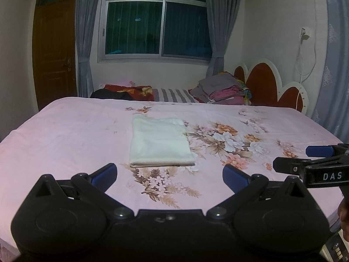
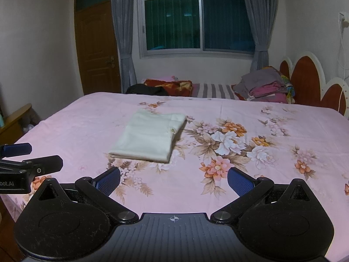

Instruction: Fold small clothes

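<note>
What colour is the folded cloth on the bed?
Cream-white folded cloth; the left wrist view shows it best.

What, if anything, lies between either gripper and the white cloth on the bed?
Nothing visible. Only bare flowered bedsheet separates the open left gripper and the open right gripper from the folded white cloth. The pile of clothes sits far behind it, by the headboard.

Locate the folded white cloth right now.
The folded white cloth lies flat on the pink floral bedsheet, ahead of the open left gripper, just left of the large flower print.
</note>
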The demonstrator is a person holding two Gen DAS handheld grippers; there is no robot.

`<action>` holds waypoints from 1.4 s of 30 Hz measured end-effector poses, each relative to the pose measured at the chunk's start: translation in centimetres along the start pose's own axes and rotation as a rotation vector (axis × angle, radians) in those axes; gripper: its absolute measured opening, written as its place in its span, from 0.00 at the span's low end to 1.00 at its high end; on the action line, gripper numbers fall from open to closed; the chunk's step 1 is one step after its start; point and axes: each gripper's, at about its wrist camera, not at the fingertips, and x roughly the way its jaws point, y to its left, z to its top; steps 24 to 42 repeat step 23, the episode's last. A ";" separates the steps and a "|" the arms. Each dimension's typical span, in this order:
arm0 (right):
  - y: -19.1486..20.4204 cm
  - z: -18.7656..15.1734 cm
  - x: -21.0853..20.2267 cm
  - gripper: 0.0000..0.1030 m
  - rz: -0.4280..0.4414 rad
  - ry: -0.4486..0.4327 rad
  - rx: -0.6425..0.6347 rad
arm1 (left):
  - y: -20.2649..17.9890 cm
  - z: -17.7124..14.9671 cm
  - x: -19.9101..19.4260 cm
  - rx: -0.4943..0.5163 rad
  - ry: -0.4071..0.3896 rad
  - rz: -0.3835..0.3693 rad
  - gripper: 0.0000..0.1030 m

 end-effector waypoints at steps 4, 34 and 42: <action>0.0 0.0 -0.1 1.00 -0.002 -0.003 0.001 | 0.0 0.0 0.0 0.001 -0.004 -0.001 1.00; -0.1 0.2 -0.4 1.00 0.011 -0.015 -0.013 | -0.4 -0.1 -0.5 0.013 -0.015 -0.026 0.96; -0.1 0.2 -0.4 1.00 0.011 -0.015 -0.013 | -0.4 -0.1 -0.5 0.013 -0.015 -0.026 0.96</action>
